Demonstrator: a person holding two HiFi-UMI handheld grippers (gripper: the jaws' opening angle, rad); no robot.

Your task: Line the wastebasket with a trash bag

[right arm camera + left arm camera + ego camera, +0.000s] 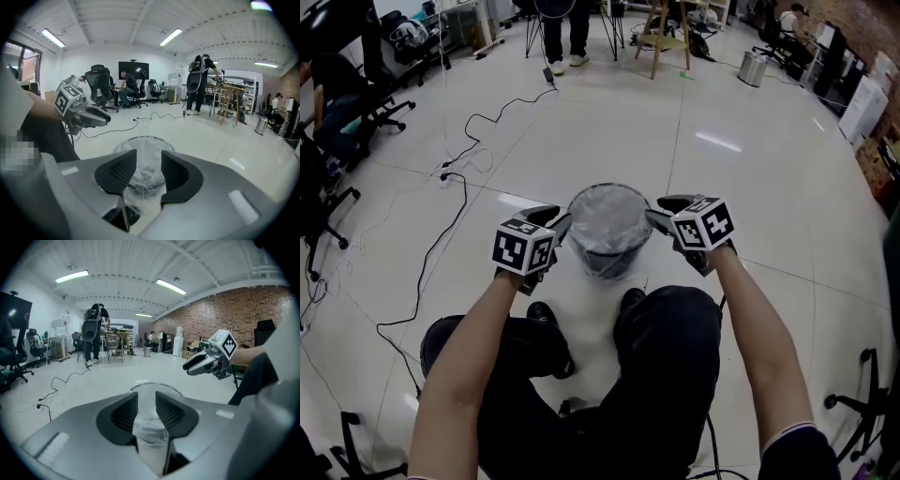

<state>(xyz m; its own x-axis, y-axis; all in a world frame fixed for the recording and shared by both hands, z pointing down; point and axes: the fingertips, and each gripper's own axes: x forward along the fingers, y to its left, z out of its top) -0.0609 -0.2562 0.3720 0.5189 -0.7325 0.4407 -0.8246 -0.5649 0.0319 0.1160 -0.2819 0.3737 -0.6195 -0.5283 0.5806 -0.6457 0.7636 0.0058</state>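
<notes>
A dark round wastebasket (608, 258) stands on the floor in front of my knees, lined with a clear trash bag (609, 220) that is folded over its rim. My left gripper (563, 225) hovers at the rim's left side and my right gripper (653, 217) at its right side, both a little above the basket. In the left gripper view the jaws of the left gripper (146, 401) stand apart, and the bagged basket (152, 427) shows through the gap; the right gripper (199, 363) hangs opposite. In the right gripper view the right gripper (147, 161) is open over the basket (143, 143).
Black cables (459, 169) trail over the white tiled floor at the left. Office chairs (337, 122) stand at the left edge and a chair base (862, 403) at the lower right. Far back are a standing person (567, 37), a wooden stool (666, 37) and a metal bin (755, 67).
</notes>
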